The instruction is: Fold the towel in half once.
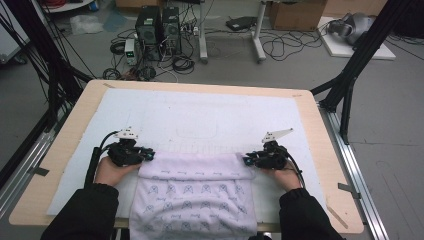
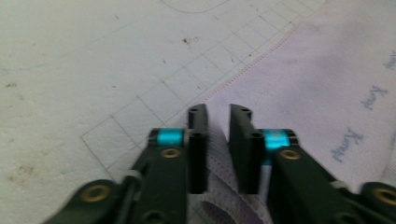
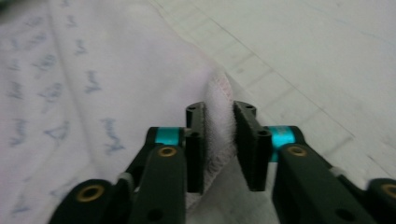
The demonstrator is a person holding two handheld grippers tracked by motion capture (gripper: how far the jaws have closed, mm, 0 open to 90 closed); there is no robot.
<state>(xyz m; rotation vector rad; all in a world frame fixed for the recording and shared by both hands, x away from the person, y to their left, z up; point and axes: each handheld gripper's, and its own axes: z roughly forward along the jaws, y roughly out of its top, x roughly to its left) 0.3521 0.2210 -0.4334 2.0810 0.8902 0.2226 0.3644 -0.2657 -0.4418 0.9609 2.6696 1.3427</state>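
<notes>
With fingers nearly closed, both grippers pinch the towel (image 1: 195,175) corners.

Black sleeves; black tools (image 2: 218,149) with turquoise bands, brass screws.

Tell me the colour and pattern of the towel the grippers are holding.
The towel is pale lilac with rows of small blue printed motifs and lettering, clearest in the high view.

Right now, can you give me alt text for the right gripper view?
The right gripper has a bunched edge of a pale lilac towel between its two black jaws, which stand close on either side of the fold. The towel, printed with small blue marks, spreads to the left; a white mat with a faint grid lies to the right.
</notes>
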